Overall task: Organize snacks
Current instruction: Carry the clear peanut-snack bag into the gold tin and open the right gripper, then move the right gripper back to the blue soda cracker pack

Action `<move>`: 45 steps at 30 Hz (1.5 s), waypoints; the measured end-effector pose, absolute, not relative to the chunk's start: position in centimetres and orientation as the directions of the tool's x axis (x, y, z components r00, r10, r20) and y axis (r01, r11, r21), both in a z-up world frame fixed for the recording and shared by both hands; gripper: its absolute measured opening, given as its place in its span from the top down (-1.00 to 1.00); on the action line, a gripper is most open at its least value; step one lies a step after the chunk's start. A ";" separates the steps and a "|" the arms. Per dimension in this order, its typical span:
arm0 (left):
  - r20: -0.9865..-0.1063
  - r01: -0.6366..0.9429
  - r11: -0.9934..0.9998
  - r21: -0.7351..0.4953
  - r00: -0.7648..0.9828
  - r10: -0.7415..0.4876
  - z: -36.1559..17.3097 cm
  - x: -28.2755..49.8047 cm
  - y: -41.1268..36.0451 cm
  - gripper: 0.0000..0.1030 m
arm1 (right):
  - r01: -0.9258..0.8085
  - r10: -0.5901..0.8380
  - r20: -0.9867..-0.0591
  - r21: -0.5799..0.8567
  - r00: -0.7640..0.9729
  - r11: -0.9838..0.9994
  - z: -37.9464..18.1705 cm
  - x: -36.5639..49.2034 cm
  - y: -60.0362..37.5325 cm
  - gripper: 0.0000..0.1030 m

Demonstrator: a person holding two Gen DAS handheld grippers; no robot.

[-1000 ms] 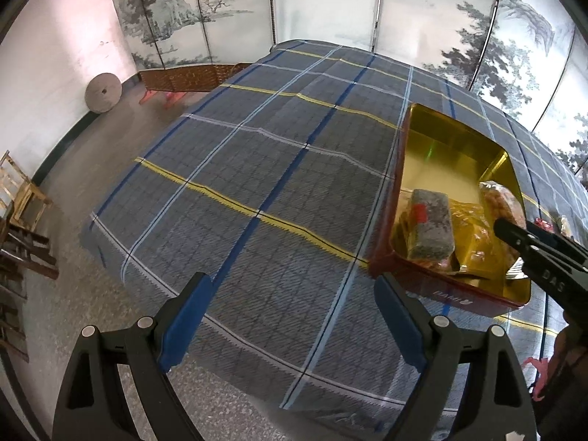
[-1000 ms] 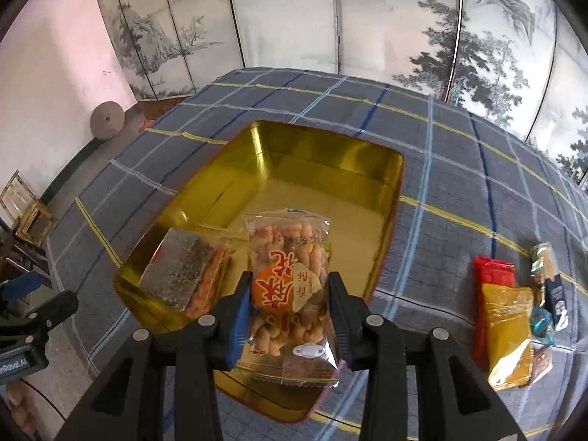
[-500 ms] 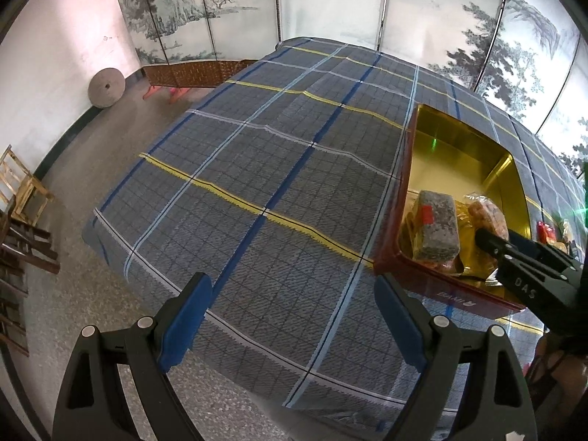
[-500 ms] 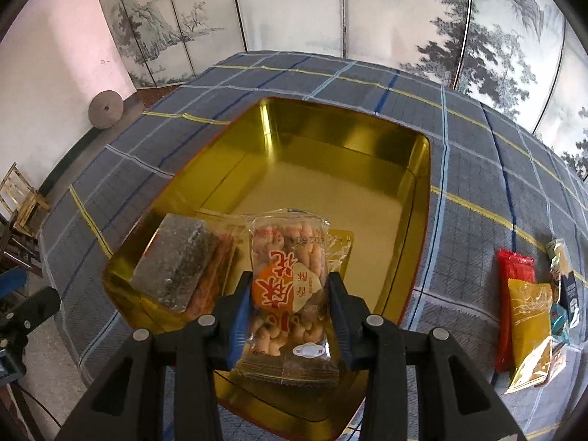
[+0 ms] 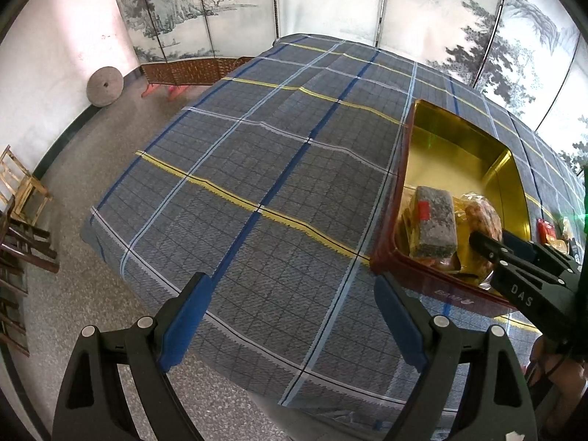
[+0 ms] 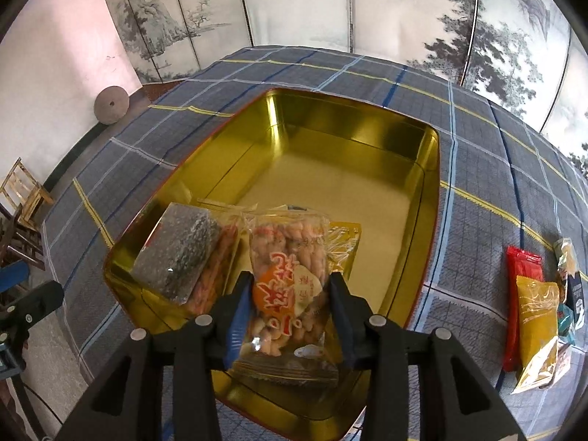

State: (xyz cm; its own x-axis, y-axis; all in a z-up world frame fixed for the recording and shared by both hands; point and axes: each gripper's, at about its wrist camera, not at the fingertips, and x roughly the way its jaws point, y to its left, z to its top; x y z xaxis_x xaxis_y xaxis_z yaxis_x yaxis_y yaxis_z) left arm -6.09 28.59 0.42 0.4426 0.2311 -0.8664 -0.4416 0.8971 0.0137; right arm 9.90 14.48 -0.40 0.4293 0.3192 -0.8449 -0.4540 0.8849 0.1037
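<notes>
- The left hand-held gripper [image 5: 288, 316] hangs over the near edge of the counter [image 5: 257, 169], which is covered in a grey plaid cloth with blue and yellow lines; its blue-padded jaws stand wide apart with nothing between them.
- Just right of it in the left wrist view sits the gold tin [image 6: 428, 198], red on the outside and open-topped, resting on the cloth.
- Inside the tin, at its near left corner, a dark speckled block snack [image 6: 174, 253] lies on top of an orange-toned packet [image 6: 217, 272] and a yellow wrapper [image 6: 343, 235].
- The right hand-held gripper [image 6: 288, 316] reaches over the tin's near rim, its jaws opening, with a clear bag of twisted snacks [image 6: 288, 268] between its blue pads; the bag bears a red and orange label and its upper end leans into the tin beside the block snack.
- The pads look to be touching the bag's sides, though how firmly cannot be told.
- The far half of the tin shows bare gold floor.
- Right of the tin, on the cloth, lie a red packet [image 6: 522, 286] and a yellow packet [image 6: 534, 327] side by side.
- Beyond them, at the right edge, is a small cluster of other wrapped snacks [image 6: 569, 283].
</notes>
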 end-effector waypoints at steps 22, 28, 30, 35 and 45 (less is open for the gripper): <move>-0.852 -0.368 0.930 0.005 0.486 0.197 2.1 -4.0 23.9 -0.71 | -0.390 0.330 -0.765 0.112 0.553 0.914 4.4 9.6 4.8 -0.10; -0.848 -0.310 0.951 0.019 0.499 0.180 2.6 -2.9 20.7 -0.71 | -0.256 0.179 -0.779 0.025 0.601 0.966 3.5 12.3 -4.0 -0.10; -0.847 -0.291 0.956 0.021 0.503 0.172 2.7 -2.5 19.6 -0.71 | -0.215 0.130 -0.787 -0.004 0.603 0.977 3.2 13.2 -6.9 -0.10; -0.851 -0.233 0.972 0.032 0.503 0.149 2.8 -1.1 16.6 -0.71 | -0.156 0.070 -0.810 -0.027 0.583 0.987 2.0 15.3 -13.1 -0.10; -0.866 -0.130 0.991 0.035 0.490 0.095 2.5 1.2 10.8 -0.71 | -0.216 0.102 -0.844 -0.017 0.526 0.976 -0.9 17.9 -16.8 -0.16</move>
